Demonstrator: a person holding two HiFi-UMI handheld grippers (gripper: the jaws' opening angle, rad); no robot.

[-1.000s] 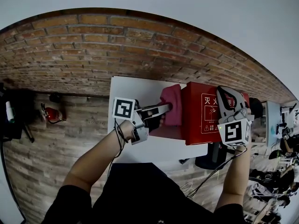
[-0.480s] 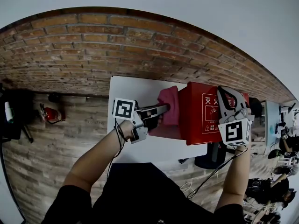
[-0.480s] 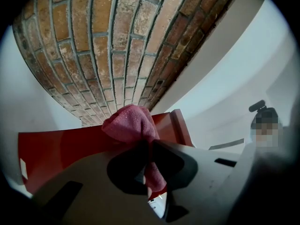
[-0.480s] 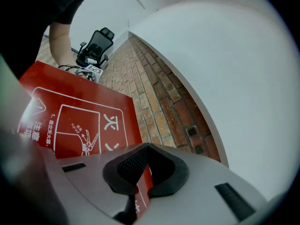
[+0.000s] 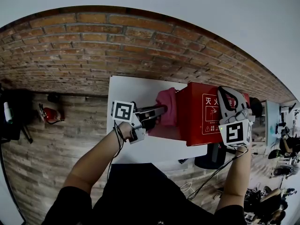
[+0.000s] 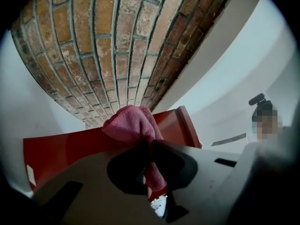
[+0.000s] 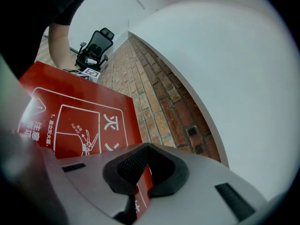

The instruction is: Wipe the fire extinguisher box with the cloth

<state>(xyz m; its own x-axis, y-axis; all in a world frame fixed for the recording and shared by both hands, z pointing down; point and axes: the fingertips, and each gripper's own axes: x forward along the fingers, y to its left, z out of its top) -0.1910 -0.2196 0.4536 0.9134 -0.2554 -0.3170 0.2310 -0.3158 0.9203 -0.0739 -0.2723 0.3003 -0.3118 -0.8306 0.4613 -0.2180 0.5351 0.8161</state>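
Note:
The red fire extinguisher box (image 5: 201,121) stands on a white table (image 5: 129,90). A pink cloth (image 5: 167,107) lies against the box's left side. My left gripper (image 5: 161,110) is shut on the cloth. In the left gripper view the cloth (image 6: 131,125) bunches out past the left gripper (image 6: 147,146), pressed on the red box (image 6: 65,149). My right gripper (image 5: 226,96) is shut on the box's right edge. In the right gripper view the red printed panel (image 7: 75,121) runs in between the pads of the right gripper (image 7: 143,170).
Brick paving surrounds the table. A small red extinguisher (image 5: 52,115) lies at the far left. A black office chair (image 7: 96,48) stands beyond the box. A dark object (image 5: 211,156) sits below the table's near right corner. A person (image 6: 265,121) is off to the right.
My left gripper has slid a little down the box's left side with the cloth. The right gripper has stayed put on the box.

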